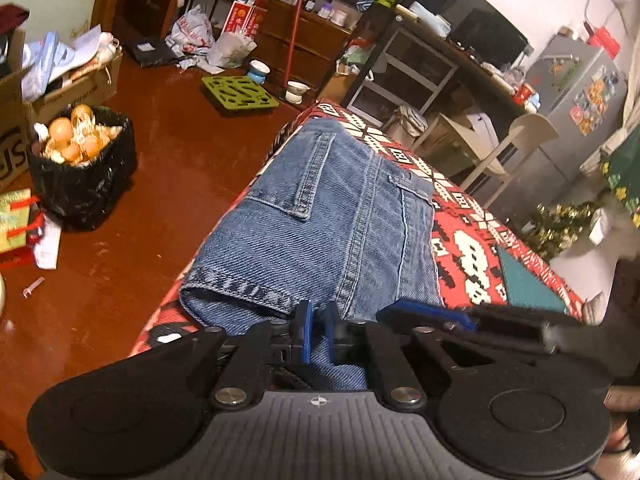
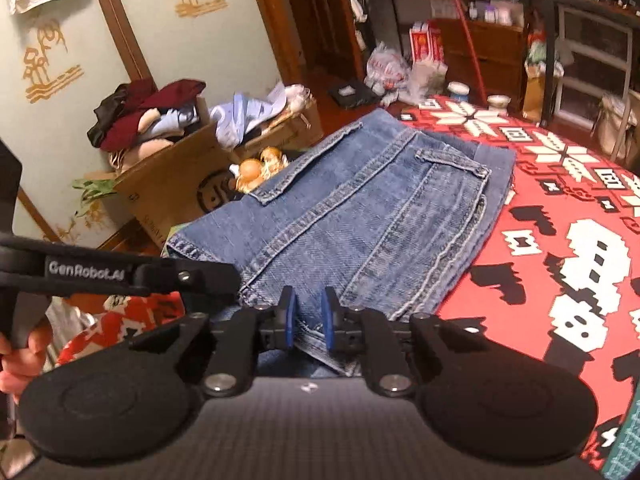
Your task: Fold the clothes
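My left tongs (image 1: 318, 330) and right tongs (image 2: 308, 320) each pinched the near edge of the folded jeans (image 2: 360, 216) lying on the red patterned cloth (image 2: 560, 220), where uneven lifting could have spilled the layers apart

Left wrist cam: I'm low at the near edge of the folded jeans (image 1: 320, 216), looking along them toward the shelving and fridge (image 1: 576, 92). Right wrist cam: same near edge, close in, angled more toward the wall and cardboard boxes (image 2: 172, 176). Both views share the jeans, the red patterned cover (image 2: 560, 216) and the far shelves.
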Motion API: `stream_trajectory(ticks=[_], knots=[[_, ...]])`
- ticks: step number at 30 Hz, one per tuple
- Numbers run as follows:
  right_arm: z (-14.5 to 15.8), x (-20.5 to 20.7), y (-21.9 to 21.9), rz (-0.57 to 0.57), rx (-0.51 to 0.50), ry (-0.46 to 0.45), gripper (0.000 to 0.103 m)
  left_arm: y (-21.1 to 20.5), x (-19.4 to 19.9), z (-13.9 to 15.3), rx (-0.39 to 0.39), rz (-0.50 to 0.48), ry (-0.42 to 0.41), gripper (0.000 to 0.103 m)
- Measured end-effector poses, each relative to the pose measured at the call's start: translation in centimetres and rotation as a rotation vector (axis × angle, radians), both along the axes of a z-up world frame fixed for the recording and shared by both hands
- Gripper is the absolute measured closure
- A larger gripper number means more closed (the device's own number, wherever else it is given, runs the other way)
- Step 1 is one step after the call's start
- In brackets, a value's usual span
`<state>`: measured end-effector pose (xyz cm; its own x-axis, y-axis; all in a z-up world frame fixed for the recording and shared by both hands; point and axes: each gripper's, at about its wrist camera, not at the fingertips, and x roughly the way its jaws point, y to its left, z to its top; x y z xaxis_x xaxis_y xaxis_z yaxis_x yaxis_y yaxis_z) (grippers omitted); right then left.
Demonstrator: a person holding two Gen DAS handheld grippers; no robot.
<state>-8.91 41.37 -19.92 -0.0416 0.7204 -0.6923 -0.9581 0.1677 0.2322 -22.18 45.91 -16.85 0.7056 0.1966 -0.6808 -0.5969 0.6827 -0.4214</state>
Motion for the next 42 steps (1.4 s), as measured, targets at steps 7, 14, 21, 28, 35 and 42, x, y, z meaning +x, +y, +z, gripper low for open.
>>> stream_trajectory(ticks=[7, 14, 21, 28, 35, 42], knots=[[0.5, 1.0, 2.3, -0.005, 0.012, -0.036, 0.089, 1.2, 2.2, 0.2, 0.032, -0.008, 0.019, 0.097], [1.3, 4.6, 2.1, -0.018, 0.008, -0.034, 0.089, 2.7, 1.8, 2.1, -0.005, -0.044, -0.023, 0.097], [3.2, 9.9, 7.7, -0.060, 0.046, -0.042, 0.089, 7.9, 10.0, 3.4, 0.005, -0.103, -0.057, 0.097], [-0.9, 13.0, 13.0, -0.053, -0.053, -0.001, 0.103, 11.6, 15.5, -1.6, -0.057, -0.158, 0.058, 0.100], [-1.2, 15.4, 12.7, -0.104, 0.010, 0.063, 0.098, 13.0, 15.6, -1.3, -0.081, -0.162, -0.026, 0.100], [-2.8, 16.2, 15.0, -0.135, -0.036, 0.046, 0.103, 13.7, 18.7, -2.4, -0.044, -0.194, 0.045, 0.100]])
